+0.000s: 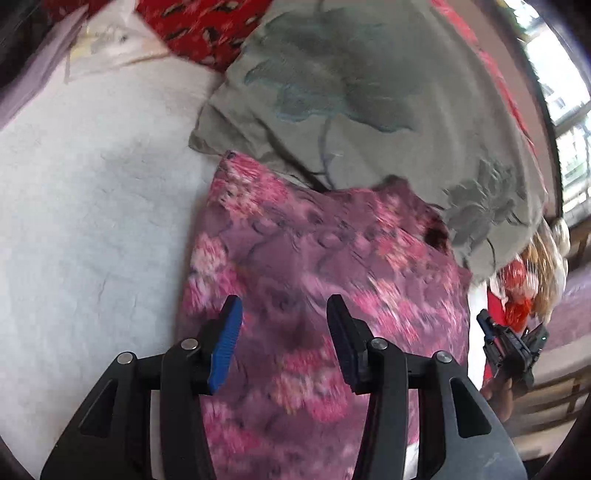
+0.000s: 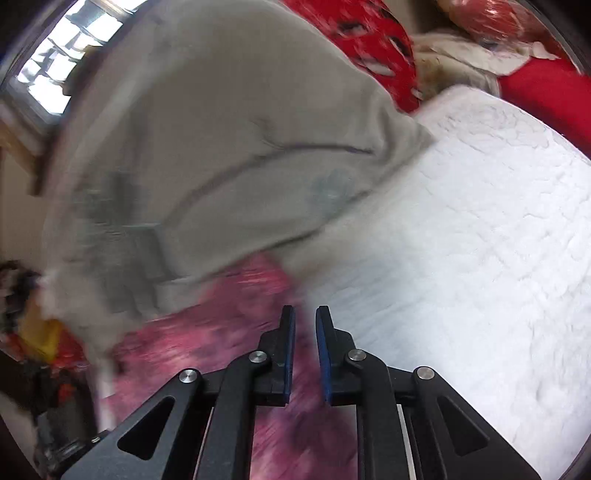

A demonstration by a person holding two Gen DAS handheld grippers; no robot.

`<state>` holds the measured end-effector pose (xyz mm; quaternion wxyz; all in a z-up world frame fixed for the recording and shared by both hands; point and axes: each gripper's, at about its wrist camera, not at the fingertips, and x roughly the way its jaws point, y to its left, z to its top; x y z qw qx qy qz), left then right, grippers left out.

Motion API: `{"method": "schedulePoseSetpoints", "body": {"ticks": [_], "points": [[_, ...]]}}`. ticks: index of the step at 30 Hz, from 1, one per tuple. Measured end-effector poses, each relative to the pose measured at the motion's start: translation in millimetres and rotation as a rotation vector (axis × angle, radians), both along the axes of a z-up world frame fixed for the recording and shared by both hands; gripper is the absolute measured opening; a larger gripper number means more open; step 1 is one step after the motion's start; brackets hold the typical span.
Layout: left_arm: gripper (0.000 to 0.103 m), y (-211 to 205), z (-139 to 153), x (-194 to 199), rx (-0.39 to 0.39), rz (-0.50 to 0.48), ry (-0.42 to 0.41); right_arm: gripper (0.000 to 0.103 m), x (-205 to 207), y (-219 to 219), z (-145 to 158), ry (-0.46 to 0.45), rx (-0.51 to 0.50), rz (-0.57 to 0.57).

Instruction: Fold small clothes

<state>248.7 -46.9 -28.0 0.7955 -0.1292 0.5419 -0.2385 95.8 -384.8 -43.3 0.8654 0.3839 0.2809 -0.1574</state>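
Note:
A pink and purple floral garment [image 1: 314, 277] lies flat on the white bed cover [image 1: 92, 203]. Its far edge is tucked under a grey-green cloth with embroidered flowers [image 1: 351, 92]. My left gripper [image 1: 284, 332] hovers over the garment's near half, open, with nothing between its blue pads. The right gripper [image 1: 487, 325] shows small at the garment's right edge. In the right wrist view the right gripper [image 2: 304, 332] sits over the blurred edge of the garment [image 2: 207, 343], where it meets the white cover [image 2: 461, 240]. A narrow gap separates its pads, and no cloth is pinched.
Red patterned fabric [image 1: 199, 26] and pale bedding [image 1: 107, 44] lie at the far side of the bed. The grey-green cloth [image 2: 221, 129] fills the upper left of the right wrist view. A window [image 2: 62, 66] and cluttered red and yellow items [image 2: 44, 339] stand beyond the bed.

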Motion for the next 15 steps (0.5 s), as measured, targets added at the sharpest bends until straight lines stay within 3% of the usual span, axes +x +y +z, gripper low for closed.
{"method": "schedulePoseSetpoints", "body": {"ticks": [2,3,4,5,6,7,9,11,13,15], "points": [[0.057,-7,-3,-16,0.055,-0.015,-0.031,0.015,-14,22,1,-0.042,-0.014,0.085],[0.058,-14,-8,-20,0.088,-0.023,-0.033,0.017,-19,30,-5,-0.029,-0.016,0.121],[0.058,-21,-16,-23,0.133,-0.041,-0.024,0.017,-18,37,-12,0.007,-0.018,0.157],[0.058,-26,-22,-25,0.173,-0.047,-0.032,0.016,-13,47,-29,0.113,-0.036,0.195],[0.058,-28,-19,-29,0.193,-0.041,-0.054,0.015,-14,52,-31,0.116,-0.071,0.196],[0.058,-28,-14,-31,0.200,-0.038,-0.052,0.015,-19,55,-26,0.100,-0.105,0.184],[0.057,-23,-4,-38,0.178,-0.046,-0.019,0.019,-24,55,-18,0.148,-0.086,0.170],[0.058,-11,8,-53,0.138,-0.044,-0.023,0.019,-43,59,-6,0.129,-0.080,0.167],[0.058,-5,9,-70,0.142,-0.048,-0.035,0.025,-59,58,-3,0.143,-0.118,0.159],[0.058,-12,-7,-82,0.201,-0.069,-0.013,0.023,-71,59,-8,0.149,-0.109,0.188]]}}
